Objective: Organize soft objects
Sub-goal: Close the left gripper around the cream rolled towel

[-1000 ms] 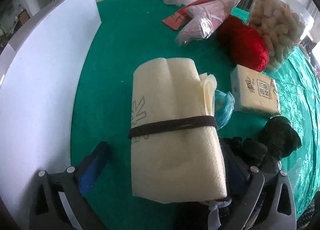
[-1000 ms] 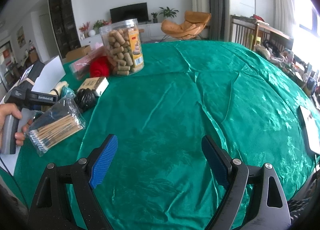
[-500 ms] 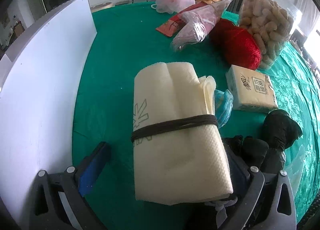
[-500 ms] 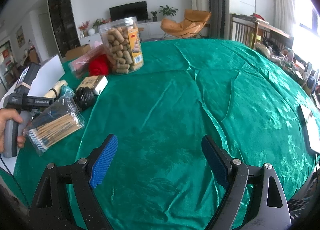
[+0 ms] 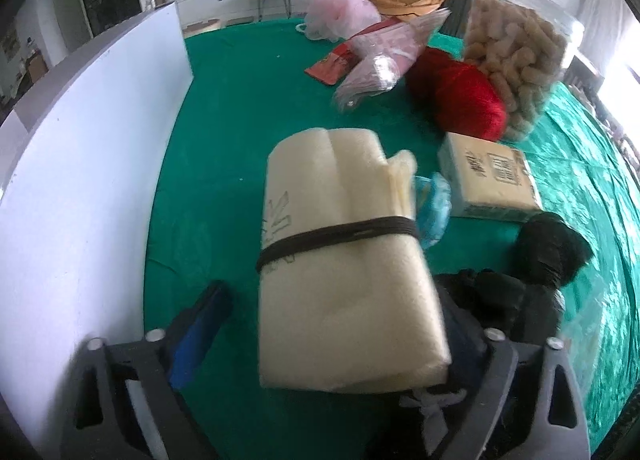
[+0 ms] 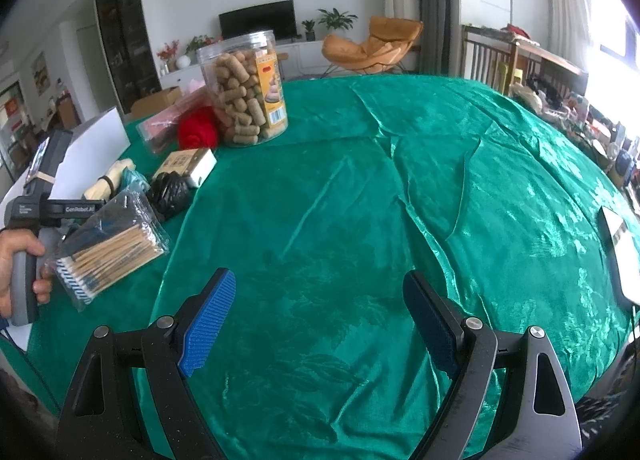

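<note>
Left wrist view: the left gripper [image 5: 328, 324] has its fingers [image 5: 200, 328] astride a cream foam roll [image 5: 344, 256] bound with a dark band [image 5: 340, 238]. Since a second ago the jaws have just been closing in on the roll; the blue left pad is clear of it, while the right pad is hidden behind the roll, so contact there cannot be told. The roll sits lower and larger in the picture than before, and more of the room beyond shows. It lies on the table [image 5: 224, 147] near a white board [image 5: 92, 163], with a light blue bag [image 5: 434, 207] touching its right edge.

Beyond lie a tissue pack [image 5: 490, 179], red yarn [image 5: 460, 93], a pink packet [image 5: 384, 59], a jar of puffed snacks [image 5: 520, 55] and black bags [image 5: 548, 256].

On the right wrist view, the right gripper [image 6: 320, 320] hangs with fingers spread, nothing between them, over bare green cloth, unchanged. A hand [image 6: 20, 268] grips the other tool beside a cotton swab pack [image 6: 108, 252]. A television and orange chair stand behind.
</note>
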`<state>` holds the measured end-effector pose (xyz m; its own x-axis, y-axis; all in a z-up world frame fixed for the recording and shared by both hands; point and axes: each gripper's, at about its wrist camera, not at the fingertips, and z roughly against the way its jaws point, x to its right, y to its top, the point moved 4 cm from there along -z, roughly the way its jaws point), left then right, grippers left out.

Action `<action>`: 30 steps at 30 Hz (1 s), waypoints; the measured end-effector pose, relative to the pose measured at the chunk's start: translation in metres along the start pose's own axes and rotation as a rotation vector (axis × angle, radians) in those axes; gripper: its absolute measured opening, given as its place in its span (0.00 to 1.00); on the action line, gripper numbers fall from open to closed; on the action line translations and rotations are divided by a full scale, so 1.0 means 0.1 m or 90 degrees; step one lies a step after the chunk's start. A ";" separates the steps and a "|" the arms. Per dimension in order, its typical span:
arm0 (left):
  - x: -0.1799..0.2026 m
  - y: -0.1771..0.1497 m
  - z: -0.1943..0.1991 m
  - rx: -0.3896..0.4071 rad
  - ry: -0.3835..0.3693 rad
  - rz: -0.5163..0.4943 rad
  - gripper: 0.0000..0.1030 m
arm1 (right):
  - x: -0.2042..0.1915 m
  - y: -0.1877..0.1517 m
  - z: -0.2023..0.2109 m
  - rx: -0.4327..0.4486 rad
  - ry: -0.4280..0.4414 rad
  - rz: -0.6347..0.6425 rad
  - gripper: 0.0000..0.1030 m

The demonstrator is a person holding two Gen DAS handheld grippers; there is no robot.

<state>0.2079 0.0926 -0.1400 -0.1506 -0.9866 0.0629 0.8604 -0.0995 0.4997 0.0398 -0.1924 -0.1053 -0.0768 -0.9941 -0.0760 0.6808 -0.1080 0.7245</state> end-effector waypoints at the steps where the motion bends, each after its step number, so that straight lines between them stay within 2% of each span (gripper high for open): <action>1: 0.03 -0.01 0.03 -0.001 -0.005 -0.006 0.77 | 0.00 0.00 0.00 0.000 0.000 0.000 0.85; 3: 0.08 -0.05 0.08 -0.005 -0.013 -0.013 0.72 | 0.00 0.00 0.00 -0.001 0.000 0.000 0.85; 9: 0.16 -0.23 0.20 -0.013 -0.020 -0.026 0.74 | -0.01 0.00 -0.01 0.000 0.000 -0.001 0.85; 11: 0.17 -0.27 0.22 -0.007 -0.021 -0.028 0.79 | -0.01 0.00 -0.01 -0.002 0.001 -0.001 0.85; 13: 0.14 -0.27 0.17 -0.002 -0.013 -0.021 0.93 | -0.01 0.00 -0.01 -0.003 0.001 0.001 0.85; 15: 0.10 -0.27 0.12 0.010 -0.002 -0.012 1.00 | -0.02 0.00 -0.01 -0.003 0.001 0.003 0.85; 21: 0.09 -0.31 0.14 0.055 0.006 -0.001 1.00 | -0.01 -0.01 -0.02 -0.007 -0.001 -0.001 0.85; 30: 0.10 -0.31 0.13 0.066 0.004 -0.001 1.00 | -0.02 -0.01 -0.06 -0.016 0.000 0.002 0.85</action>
<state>0.1730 0.0878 -0.1437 -0.1481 -0.9874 0.0565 0.8048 -0.0871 0.5872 0.0437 -0.1904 -0.1103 -0.0748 -0.9944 -0.0745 0.6992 -0.1056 0.7071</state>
